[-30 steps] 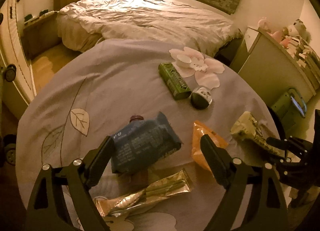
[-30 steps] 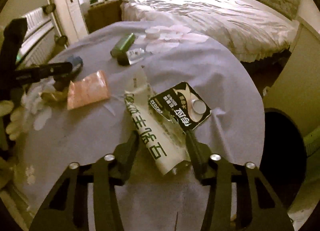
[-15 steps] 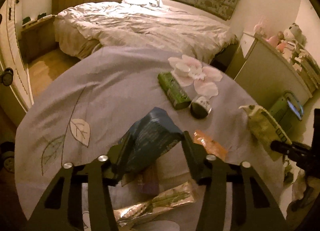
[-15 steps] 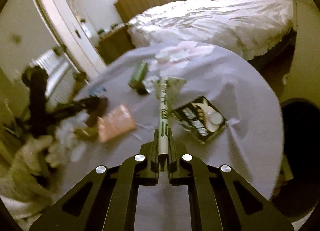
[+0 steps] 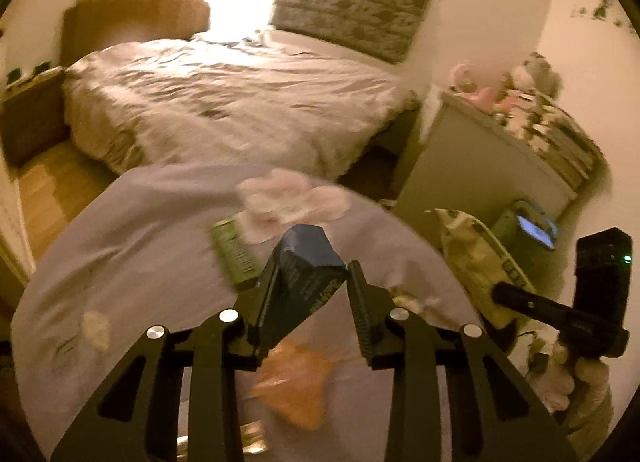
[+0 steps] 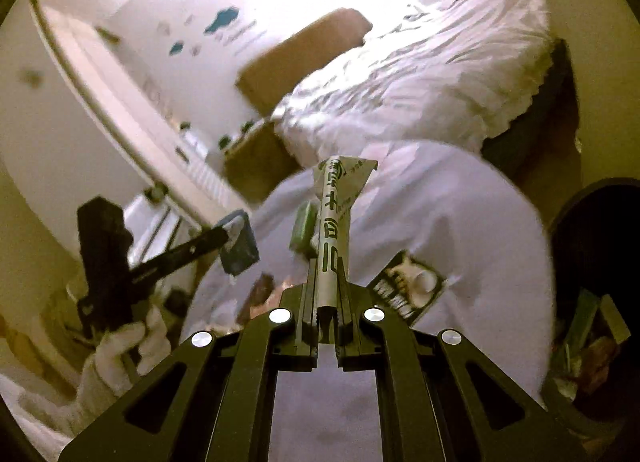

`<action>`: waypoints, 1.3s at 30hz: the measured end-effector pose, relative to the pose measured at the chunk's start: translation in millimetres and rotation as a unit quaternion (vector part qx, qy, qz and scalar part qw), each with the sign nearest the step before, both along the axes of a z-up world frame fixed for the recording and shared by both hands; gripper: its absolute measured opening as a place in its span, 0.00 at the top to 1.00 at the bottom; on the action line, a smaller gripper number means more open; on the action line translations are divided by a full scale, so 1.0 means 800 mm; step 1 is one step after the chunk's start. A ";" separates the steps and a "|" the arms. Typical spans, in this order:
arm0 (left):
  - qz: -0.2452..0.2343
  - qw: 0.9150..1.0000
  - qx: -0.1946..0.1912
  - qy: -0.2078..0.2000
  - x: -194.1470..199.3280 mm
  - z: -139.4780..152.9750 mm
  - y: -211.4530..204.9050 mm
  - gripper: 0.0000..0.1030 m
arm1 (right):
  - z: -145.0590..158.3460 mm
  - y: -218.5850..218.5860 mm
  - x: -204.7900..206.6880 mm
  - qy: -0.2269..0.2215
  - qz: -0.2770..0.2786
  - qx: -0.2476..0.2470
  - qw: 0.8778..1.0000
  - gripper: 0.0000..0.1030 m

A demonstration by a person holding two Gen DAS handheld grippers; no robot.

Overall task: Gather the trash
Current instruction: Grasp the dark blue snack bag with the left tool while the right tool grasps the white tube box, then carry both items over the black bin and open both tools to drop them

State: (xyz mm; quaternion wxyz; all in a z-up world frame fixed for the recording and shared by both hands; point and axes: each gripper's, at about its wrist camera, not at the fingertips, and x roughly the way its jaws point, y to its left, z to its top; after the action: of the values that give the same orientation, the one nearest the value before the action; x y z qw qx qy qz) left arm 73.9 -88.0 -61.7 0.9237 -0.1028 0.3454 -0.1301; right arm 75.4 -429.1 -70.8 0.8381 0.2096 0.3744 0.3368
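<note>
My left gripper (image 5: pixel 313 264) has a dark blue snack packet (image 5: pixel 304 286) between its fingers, lifted clear of the round lilac-clothed table (image 5: pixel 120 242); its jaws are closing on the packet. My right gripper (image 6: pixel 327 266) is shut on a long white wrapper with green characters (image 6: pixel 334 214), which sticks up ahead of the fingertips. In the right wrist view the left gripper (image 6: pixel 228 236) carries the blue packet (image 6: pixel 240 250) at the left. The left wrist view shows the white wrapper (image 5: pixel 476 258) at the right.
On the table lie a green packet (image 5: pixel 234 254), an orange packet (image 5: pixel 296 386) and a black packet (image 6: pixel 408 290). A dark bin with trash in it (image 6: pixel 588 342) stands beside the table at the right. A bed (image 5: pixel 224 102) and a cabinet (image 5: pixel 480 166) lie beyond.
Both grippers closed on their items and rose off the table: the left on the blue packet, the right on the white wrapper. The right gripper also rolled, so its view tilts.
</note>
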 end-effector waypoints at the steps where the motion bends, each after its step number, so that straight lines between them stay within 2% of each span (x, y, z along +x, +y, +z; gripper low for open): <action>1: -0.010 1.000 -0.002 -0.004 0.004 0.004 -0.013 0.68 | 0.003 -0.012 0.000 -0.003 -0.014 0.003 1.000 0.93; 8: -0.095 0.995 -0.003 -0.022 0.029 0.018 -0.117 0.68 | 0.007 -0.092 0.005 -0.003 -0.113 0.009 0.994 0.93; 15: -0.161 0.986 -0.003 -0.029 0.048 0.018 -0.210 0.68 | -0.014 -0.161 0.007 0.023 -0.193 -0.004 0.981 0.93; 21: -0.201 0.979 0.000 -0.025 0.058 0.009 -0.272 0.68 | -0.037 -0.197 0.012 0.041 -0.238 -0.009 0.970 0.93; 26: -0.225 0.974 0.008 -0.015 0.062 -0.005 -0.306 0.68 | -0.058 -0.219 0.006 0.055 -0.261 -0.016 0.964 0.93; 39: -0.244 0.970 0.020 -0.005 0.066 -0.018 -0.339 0.68 | -0.091 -0.235 0.006 0.082 -0.281 -0.016 0.956 0.93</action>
State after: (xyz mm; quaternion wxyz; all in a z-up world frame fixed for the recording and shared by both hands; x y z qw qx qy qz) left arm 126.7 -359.5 -76.2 0.8675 0.0037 0.3584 -0.3450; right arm 80.5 -617.1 -143.3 0.8686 0.3200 0.3730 0.0638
